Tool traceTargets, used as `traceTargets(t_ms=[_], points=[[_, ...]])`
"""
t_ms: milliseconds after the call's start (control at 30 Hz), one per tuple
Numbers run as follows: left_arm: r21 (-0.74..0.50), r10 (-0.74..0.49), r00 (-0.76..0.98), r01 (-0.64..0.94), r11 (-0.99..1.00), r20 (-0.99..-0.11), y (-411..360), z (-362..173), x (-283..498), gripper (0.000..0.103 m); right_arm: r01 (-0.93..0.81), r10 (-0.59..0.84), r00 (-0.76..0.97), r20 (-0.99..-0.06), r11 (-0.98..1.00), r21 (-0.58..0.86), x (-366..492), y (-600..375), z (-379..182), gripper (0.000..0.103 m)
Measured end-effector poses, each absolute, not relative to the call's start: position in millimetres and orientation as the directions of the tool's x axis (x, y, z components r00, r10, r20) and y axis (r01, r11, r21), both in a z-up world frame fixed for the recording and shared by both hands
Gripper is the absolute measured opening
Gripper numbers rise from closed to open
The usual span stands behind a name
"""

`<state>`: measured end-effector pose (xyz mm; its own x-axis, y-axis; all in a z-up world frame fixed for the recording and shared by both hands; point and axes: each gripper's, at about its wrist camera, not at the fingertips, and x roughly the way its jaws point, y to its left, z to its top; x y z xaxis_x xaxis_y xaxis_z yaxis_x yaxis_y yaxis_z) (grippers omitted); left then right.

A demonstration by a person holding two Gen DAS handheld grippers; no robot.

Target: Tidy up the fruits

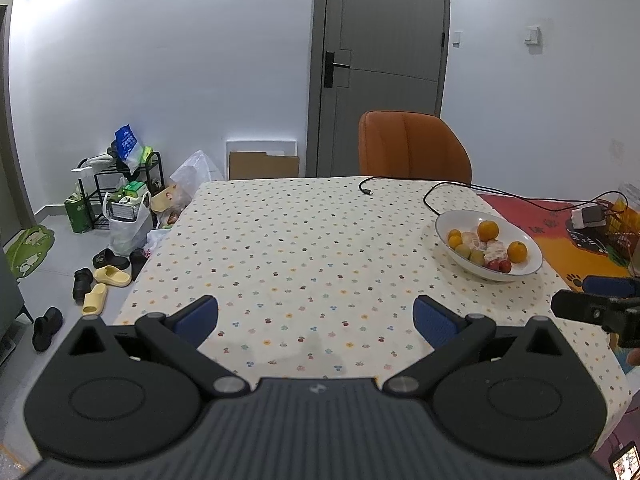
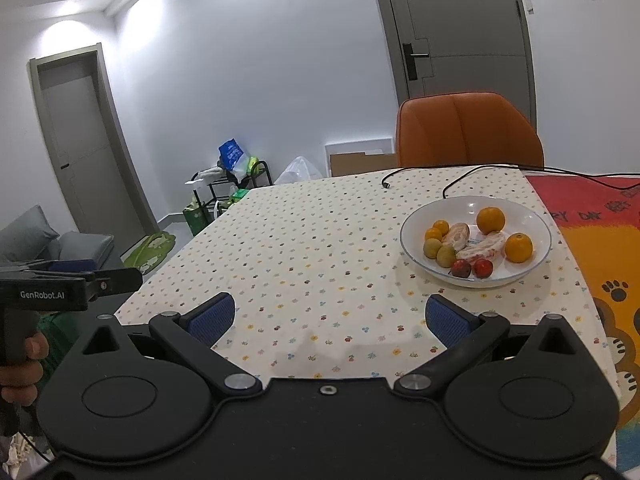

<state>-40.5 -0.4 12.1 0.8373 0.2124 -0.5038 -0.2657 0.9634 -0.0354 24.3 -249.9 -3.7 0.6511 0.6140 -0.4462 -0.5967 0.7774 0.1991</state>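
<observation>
left gripper (image 1: 316, 318): jaws spread wide, nothing between the blue pads (image 1: 198, 314). Hovers over the near edge of the table (image 1: 280, 240).
right gripper (image 2: 330, 316): also wide apart, empty. Same near edge, to the right of the left one.
cross views: right gripper's fingers poke in at the far right of the left wrist view; left gripper body, marked GenRobot.AI, sits at the far left of the right wrist view, with a hand (image 2: 24, 364) wrapped on its grip.
bowl (image 2: 532, 216): white, shallow, ahead and right of the right gripper, well clear of both tools. Stands on the dotted tablecloth near its right edge.
bowl contents: 2 large oranges (image 2: 490, 220), 2 small oranges (image 2: 437, 230), 2 green fruits (image 2: 439, 251), 2 small red fruits (image 2: 472, 268), 2 peeled pinkish citrus pieces (image 2: 482, 247). All packed touching or just beside each other toward the near side of the bowl.
red fruits: nearest the right gripper, at the bowl's front rim.
cable (image 1: 400, 184): black, loops across the far table edge, beyond the bowl, loose plug end lying on the cloth.
mat (image 2: 592, 240): red and orange, paw prints, right of the bowl, beside the cloth.
chair (image 1: 412, 148): orange, behind the table's far side, straight ahead of the left gripper.
floor left of left gripper: slippers (image 1: 106, 276), bags, small black rack (image 1: 124, 184).
</observation>
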Motion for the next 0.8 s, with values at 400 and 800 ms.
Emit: traceTargets(t_ms=[400, 800], points=[[-0.031, 0.206, 0.837, -0.256, 0.966, -0.507, -5.3, 10.8, -36.5, 0.103, -0.599, 0.617, 0.653, -0.44, 0.776, 0.198, 23.6, -250.2, -1.5, 0.103], [-0.032, 0.2, 0.838, -0.25, 0.968, -0.507, -7.1, 9.0, -36.2, 0.103, -0.597, 0.613, 0.656, -0.441, 0.778, 0.196, 23.5, -252.2, -1.6, 0.103]])
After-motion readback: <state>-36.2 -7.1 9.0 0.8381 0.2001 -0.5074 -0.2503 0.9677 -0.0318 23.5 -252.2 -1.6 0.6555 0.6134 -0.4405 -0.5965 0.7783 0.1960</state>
